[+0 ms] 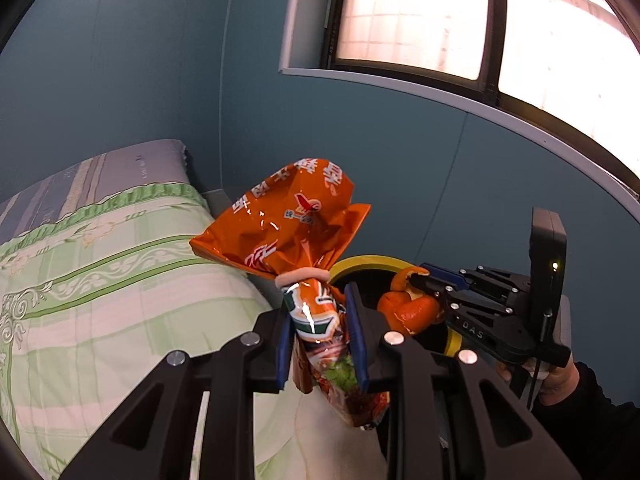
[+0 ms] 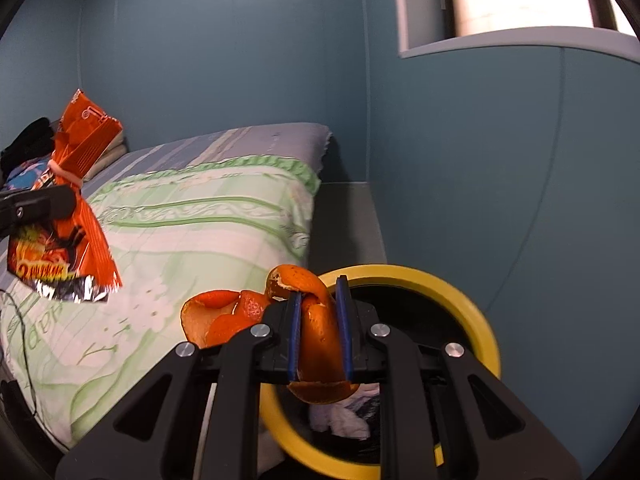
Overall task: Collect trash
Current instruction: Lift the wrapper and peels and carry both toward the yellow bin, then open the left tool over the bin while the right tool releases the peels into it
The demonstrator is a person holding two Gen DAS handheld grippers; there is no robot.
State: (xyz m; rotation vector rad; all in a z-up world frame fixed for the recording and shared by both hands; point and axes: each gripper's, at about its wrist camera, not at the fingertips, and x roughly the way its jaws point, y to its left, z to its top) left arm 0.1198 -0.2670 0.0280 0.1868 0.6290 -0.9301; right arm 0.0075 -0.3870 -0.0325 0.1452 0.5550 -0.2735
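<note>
Snack bag (image 1: 304, 264) upright, neck pinched.

A green-patterned quilt (image 2: 192, 232) is spread over the bed, set against a teal wall (image 2: 240, 60) beneath a window (image 1: 420, 20)

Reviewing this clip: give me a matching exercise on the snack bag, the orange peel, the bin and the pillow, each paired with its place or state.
Things:
1. snack bag
2. orange peel
3. bin
4. pillow

Places or states:
A. lies on the bed by the blue wall
B. clamped in the right gripper
C. stands beside the bed, yellow rim, paper inside
D. tied with a band, clamped in the left gripper

Pairs: 1-D, 2-B, 3-C, 4-A
</note>
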